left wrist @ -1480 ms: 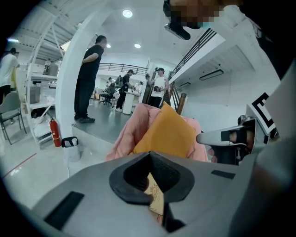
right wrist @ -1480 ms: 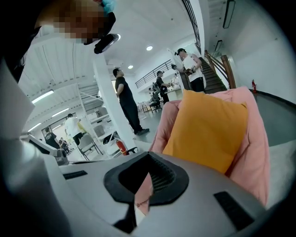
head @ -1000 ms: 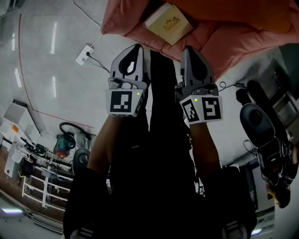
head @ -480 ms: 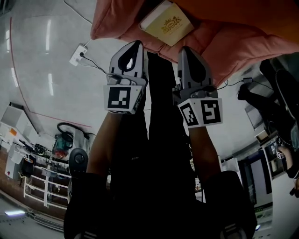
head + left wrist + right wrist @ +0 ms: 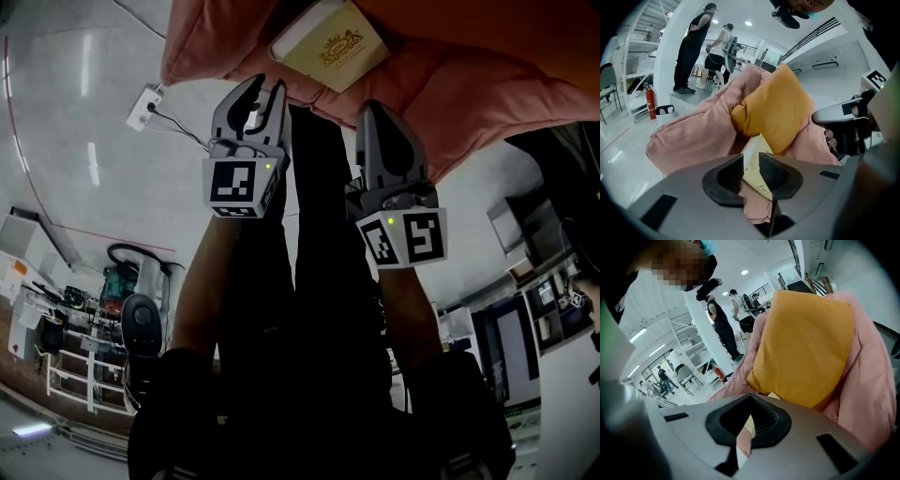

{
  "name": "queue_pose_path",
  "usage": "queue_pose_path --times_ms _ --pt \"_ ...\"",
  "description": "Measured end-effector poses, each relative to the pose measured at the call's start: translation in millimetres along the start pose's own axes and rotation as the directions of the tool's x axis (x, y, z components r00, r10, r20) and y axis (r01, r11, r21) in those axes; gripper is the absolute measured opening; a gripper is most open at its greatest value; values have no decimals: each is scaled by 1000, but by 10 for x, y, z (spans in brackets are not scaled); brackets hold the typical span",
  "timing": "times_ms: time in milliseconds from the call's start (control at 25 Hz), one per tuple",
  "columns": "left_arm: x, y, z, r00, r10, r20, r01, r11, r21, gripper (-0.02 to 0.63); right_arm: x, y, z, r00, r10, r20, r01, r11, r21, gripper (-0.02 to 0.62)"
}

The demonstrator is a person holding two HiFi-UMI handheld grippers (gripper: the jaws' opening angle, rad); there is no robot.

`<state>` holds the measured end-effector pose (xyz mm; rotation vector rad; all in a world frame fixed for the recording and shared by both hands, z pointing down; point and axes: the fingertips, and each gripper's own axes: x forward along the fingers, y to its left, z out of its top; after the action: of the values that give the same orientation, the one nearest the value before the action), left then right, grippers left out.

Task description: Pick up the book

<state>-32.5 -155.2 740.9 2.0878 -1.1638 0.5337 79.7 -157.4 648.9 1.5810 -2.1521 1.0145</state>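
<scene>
The book (image 5: 330, 45), cream-covered with a gold emblem, lies on a pink cushion seat (image 5: 459, 89) below an orange pillow (image 5: 487, 17). My left gripper (image 5: 266, 86) hovers just short of the book's near left corner. Its jaws are opening, with nothing pressed between them. In the left gripper view the book (image 5: 754, 154) shows through the narrow gap of my left gripper (image 5: 751, 161), beyond the tips. My right gripper (image 5: 377, 111) is shut and empty, a little short of the cushion's edge. Over my right gripper (image 5: 750, 399) a sliver of the book (image 5: 749, 423) and the orange pillow (image 5: 801, 348) appear.
A white power strip (image 5: 146, 101) with a cable lies on the grey floor left of the cushion. A vacuum-like machine (image 5: 127, 281) and racks stand at the lower left. People (image 5: 693, 47) and a fire extinguisher (image 5: 650, 104) are in the background.
Both grippers have moved closer to the cushion and book. The left gripper's jaws, together before, now stand slightly apart. The right gripper's jaws stay together.
</scene>
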Motion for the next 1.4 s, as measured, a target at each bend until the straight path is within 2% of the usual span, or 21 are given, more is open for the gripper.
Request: queue_pose_path --times_ms 320,440,560,760,1400 --pt "299 57 -285 998 -40 -47 39 999 -31 202 78 -72 -172 999 8 -37 -8 1000 5 2" --pt "406 33 -330 995 -86 -42 84 995 -46 256 127 -108 -219 999 11 -47 -11 1000 8 2" --pt "487 57 -389 995 -93 -41 90 993 -74 282 151 -145 -240 999 11 -53 -11 1000 12 2" --pt "573 153 -462 996 -77 -50 72 993 -96 298 182 -179 -262 998 10 -60 -9 1000 16 2" --pt "863 119 -509 985 -152 -83 145 986 -87 318 239 -253 -301 997 -2 -82 5 999 39 2"
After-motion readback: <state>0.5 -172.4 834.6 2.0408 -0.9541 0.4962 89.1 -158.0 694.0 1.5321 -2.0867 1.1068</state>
